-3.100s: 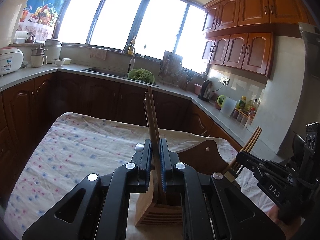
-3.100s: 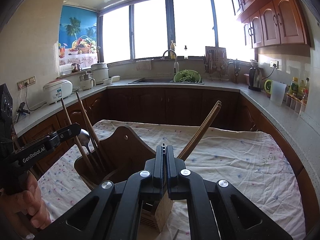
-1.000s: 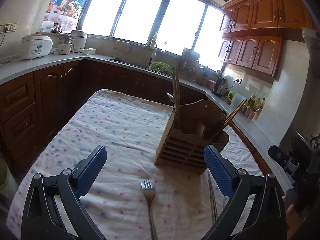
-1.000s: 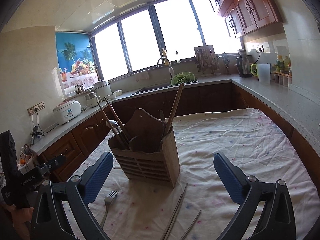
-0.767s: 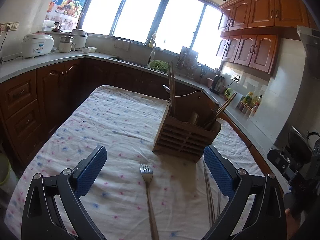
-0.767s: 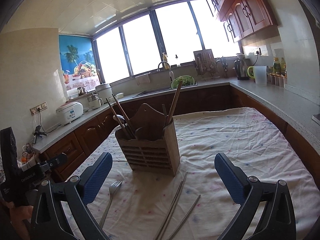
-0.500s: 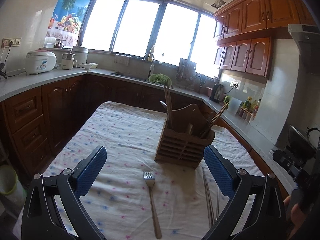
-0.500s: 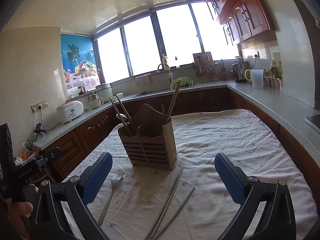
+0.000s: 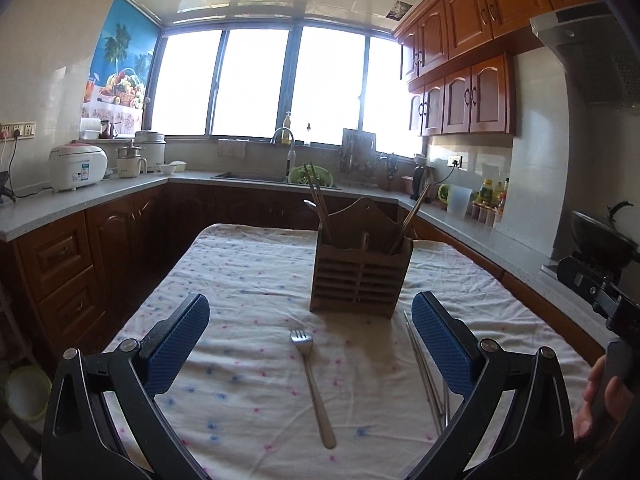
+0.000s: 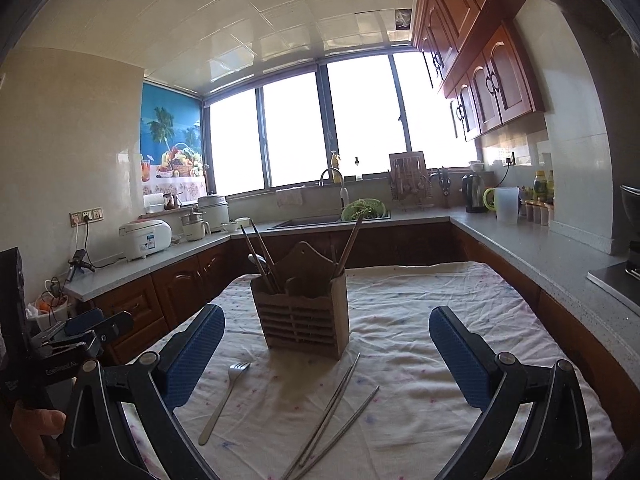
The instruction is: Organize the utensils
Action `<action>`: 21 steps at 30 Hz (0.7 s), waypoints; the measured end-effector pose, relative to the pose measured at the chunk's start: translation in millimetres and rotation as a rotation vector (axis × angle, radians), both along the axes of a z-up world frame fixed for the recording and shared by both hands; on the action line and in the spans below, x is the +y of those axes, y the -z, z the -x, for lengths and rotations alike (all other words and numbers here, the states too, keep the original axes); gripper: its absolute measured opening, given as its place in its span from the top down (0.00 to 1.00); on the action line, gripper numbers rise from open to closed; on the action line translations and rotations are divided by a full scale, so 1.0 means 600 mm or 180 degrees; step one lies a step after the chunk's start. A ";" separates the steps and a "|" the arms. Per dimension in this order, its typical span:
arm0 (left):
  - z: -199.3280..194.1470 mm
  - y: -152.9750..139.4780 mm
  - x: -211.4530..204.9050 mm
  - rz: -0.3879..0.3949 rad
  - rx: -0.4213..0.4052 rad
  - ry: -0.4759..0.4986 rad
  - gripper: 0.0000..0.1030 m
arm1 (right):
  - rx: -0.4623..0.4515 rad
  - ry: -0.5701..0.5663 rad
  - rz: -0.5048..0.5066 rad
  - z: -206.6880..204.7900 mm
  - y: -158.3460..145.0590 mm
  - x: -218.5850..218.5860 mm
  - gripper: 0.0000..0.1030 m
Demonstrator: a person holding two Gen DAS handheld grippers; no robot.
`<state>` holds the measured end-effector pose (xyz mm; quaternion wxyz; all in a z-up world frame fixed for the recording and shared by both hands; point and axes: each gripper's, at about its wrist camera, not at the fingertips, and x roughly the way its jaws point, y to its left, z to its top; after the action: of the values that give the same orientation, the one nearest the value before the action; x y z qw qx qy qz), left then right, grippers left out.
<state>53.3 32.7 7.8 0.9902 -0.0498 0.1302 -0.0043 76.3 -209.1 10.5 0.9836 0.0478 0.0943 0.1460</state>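
Holder: the wooden utensil holder point(image 9: 361, 278) stands upright on the desk point(image 9: 248, 264), which is spread with a spotted white cloth.
In the holder: wooden chopsticks point(image 9: 318, 204) lean out of its left compartment with a spoon bowl beside them; another wooden pair point(image 9: 412, 216) leans out of the right compartment.
Fork: a metal fork point(image 9: 314, 384) lies flat on the cloth in front of the holder, tines toward it, apart from its base.
Metal chopsticks: several steel chopsticks point(image 10: 334, 408) lie loose on the cloth in front of the holder's right corner, one tip near its base, fanned slightly apart.
Left claw: the left claw point(image 9: 310, 344) hangs above the cloth in front of the holder, blue pads spread wide, gripping nothing; the fork lies between its fingers in that view.
Right claw: the right claw point(image 10: 326, 350) is likewise released and bare, facing the holder from the front right.
Beyond the holder: a sink point(image 10: 312, 222) sits under the windows and a white rice cooker point(image 9: 78, 167) stands on the left counter.
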 end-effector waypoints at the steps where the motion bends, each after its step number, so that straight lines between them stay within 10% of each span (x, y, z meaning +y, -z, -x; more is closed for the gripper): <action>1: 0.003 0.010 -0.003 -0.0044 0.0007 -0.0029 0.00 | 0.0017 0.0007 -0.0008 0.002 0.016 -0.001 0.00; 21: 0.012 0.084 -0.023 -0.0271 0.0243 -0.0148 0.00 | 0.0245 0.0056 0.0113 0.036 0.112 -0.013 0.00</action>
<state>46.1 19.0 -42.4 0.9856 -0.0108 0.1668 0.0262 54.6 -216.7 -56.8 0.9812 0.0367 0.1342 0.1337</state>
